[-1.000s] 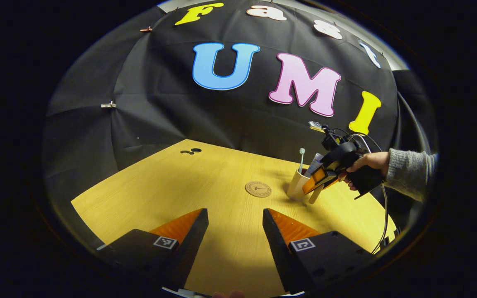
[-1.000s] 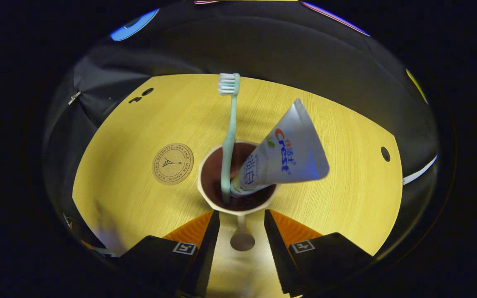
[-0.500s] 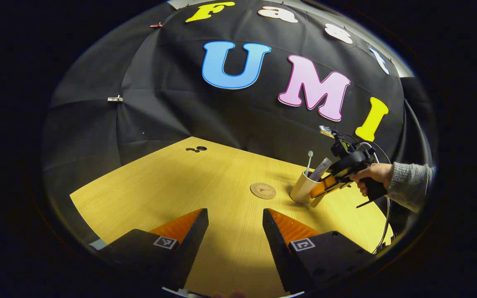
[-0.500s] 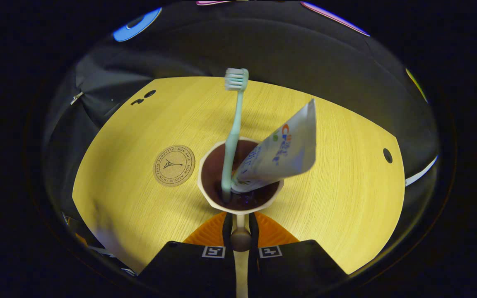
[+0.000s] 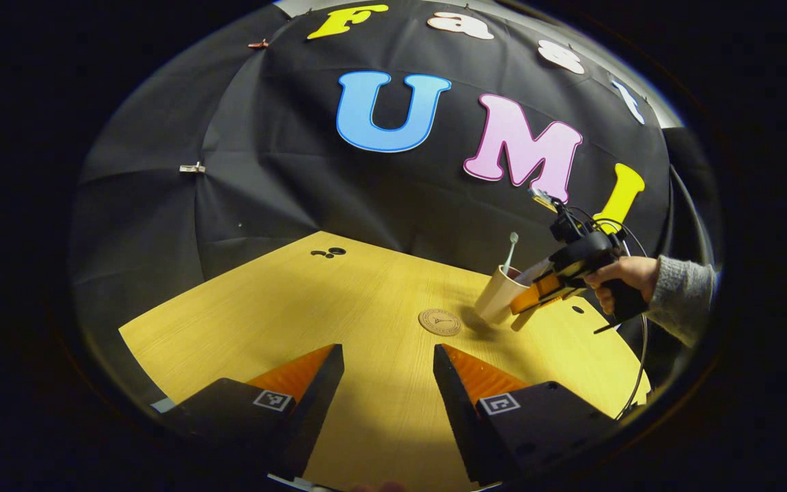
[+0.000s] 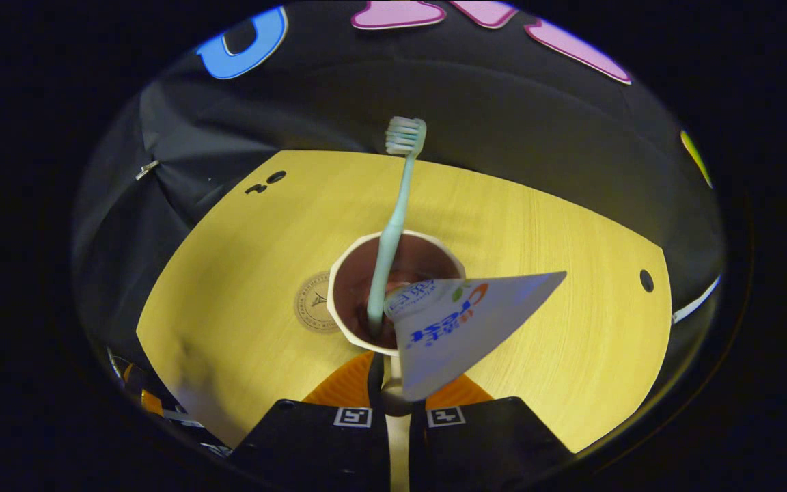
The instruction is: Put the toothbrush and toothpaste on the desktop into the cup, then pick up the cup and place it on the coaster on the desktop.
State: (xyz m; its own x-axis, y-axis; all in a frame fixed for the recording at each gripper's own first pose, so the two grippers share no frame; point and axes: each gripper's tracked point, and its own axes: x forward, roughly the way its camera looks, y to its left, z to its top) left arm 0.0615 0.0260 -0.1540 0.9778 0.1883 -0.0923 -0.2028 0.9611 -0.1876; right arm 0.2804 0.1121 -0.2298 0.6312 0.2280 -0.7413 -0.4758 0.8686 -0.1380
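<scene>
**Presently: cup carried by its handle, coaster just beside and below it**

Item 1, cup (image 6: 397, 294). It is pale outside and dark inside. It hangs clear of the desk (image 5: 339, 301) and is tilted, as its shadow on the wood in the left gripper view suggests. It holds the toothbrush (image 6: 393, 225), bristles up and leaning toward the desk's far edge, and the toothpaste (image 6: 462, 328), whose flat crimped end has swung over the rim toward the gripper.

Item 2, right gripper (image 6: 393, 389). It is clenched on the cup's handle, the fingers pressed together around the handle's stem just under the rim. A hand (image 5: 622, 277) in a grey knit sleeve drives it from the desk's right edge.

Item 3, coaster (image 5: 440, 321). This is a round cork disc lying flat on the desk, roughly mid-desk. In the right gripper view it is partly hidden behind the cup's left wall, so the cup sits just to its right and above it.

Item 4, left gripper (image 5: 388, 383). Its fingers are spread apart and hold nothing. It hangs over the desk's near edge, apart from the coaster.

Governing relation: the coaster lies to the left of the carried cup as the right gripper looks, and lower. The right gripper is the nearer one and already has the load. In my judgement the remaining move is a short carry leftward, then a lowering. The cup wants levelling first, since its tilt and the top-heavy toothpaste could tip the contents out.
</scene>
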